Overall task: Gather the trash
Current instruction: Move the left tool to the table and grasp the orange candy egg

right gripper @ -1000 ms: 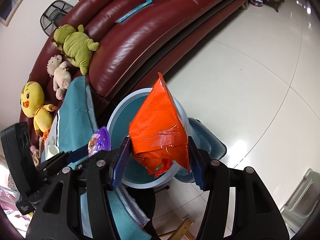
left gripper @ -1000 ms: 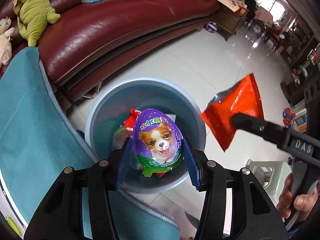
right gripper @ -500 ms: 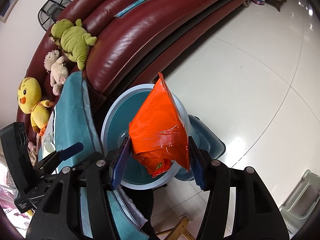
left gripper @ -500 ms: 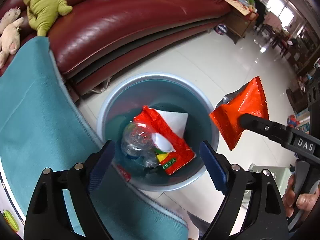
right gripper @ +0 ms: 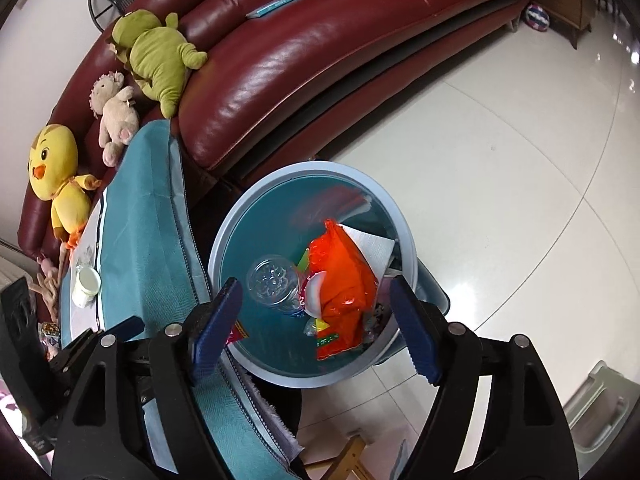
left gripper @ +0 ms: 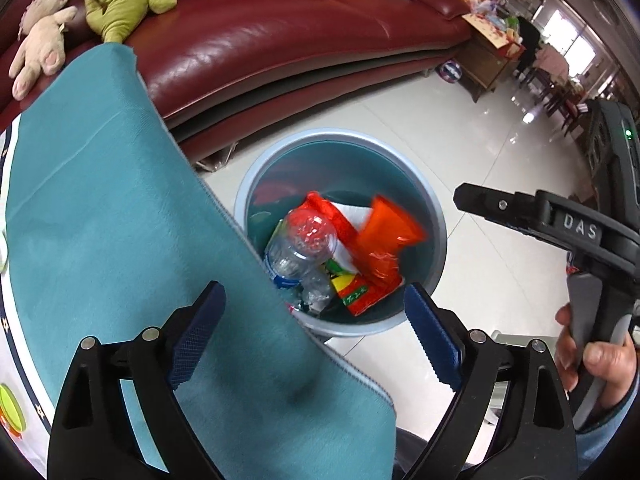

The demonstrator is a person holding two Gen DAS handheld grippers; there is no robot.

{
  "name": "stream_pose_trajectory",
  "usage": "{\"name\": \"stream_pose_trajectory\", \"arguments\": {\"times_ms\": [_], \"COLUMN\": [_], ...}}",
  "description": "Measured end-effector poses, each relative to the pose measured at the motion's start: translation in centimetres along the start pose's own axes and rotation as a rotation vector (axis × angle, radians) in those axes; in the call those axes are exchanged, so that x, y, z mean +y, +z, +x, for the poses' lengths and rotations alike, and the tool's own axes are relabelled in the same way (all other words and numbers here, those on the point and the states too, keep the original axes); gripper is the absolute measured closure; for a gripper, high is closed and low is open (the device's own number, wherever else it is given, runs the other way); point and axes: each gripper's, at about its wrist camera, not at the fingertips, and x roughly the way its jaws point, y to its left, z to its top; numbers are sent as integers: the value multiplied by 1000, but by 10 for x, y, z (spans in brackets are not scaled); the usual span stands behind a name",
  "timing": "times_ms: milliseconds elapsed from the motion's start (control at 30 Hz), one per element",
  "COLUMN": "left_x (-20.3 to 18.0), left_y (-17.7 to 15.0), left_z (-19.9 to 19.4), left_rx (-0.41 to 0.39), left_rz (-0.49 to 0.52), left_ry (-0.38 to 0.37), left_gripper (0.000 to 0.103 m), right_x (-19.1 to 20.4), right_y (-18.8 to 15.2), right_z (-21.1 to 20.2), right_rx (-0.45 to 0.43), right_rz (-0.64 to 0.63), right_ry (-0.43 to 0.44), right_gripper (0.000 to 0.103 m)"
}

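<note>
A round grey-blue trash bin (left gripper: 438, 216) (right gripper: 256, 196) stands on the floor beside the table. An orange snack bag (left gripper: 386, 240) (right gripper: 344, 280) is inside it, blurred in the left wrist view. Under it lie a clear plastic bottle (left gripper: 298, 244) (right gripper: 274, 280), a white paper (right gripper: 372, 246) and a red wrapper (left gripper: 356, 296). My left gripper (left gripper: 314, 338) is open and empty, above the table edge and bin. My right gripper (right gripper: 314, 328) is open and empty above the bin; it also shows in the left wrist view (left gripper: 532, 210), held by a hand.
A teal tablecloth (left gripper: 100, 208) (right gripper: 152, 232) covers the table left of the bin, with a small white cup (right gripper: 86, 282) on it. A dark red sofa (left gripper: 280, 36) (right gripper: 320, 48) with plush toys (right gripper: 156, 56) stands behind. Glossy white tile floor (right gripper: 500, 160) spreads to the right.
My left gripper opened and dropped the purple egg-shaped pack into the bin, then drew back over the table. My right gripper opened and the orange bag fell into the bin.
</note>
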Motion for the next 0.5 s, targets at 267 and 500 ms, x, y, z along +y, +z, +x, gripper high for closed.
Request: {"name": "stream_pose_trajectory", "arguments": {"times_ms": [267,500], "left_x": [16,27], "left_y": [-14,-23], "left_z": [-6,-20], "left_rx": [2,-17], "left_rz": [-26,-47], "left_ry": [-9,-19], "left_gripper": [12,12], "right_x": [6,18], "right_y": [-8,-17], "right_z": [3,-2], "right_rx": [25,40], "right_rz": [26,19], "right_ry": [-12,-29], "right_gripper": [25,21]}}
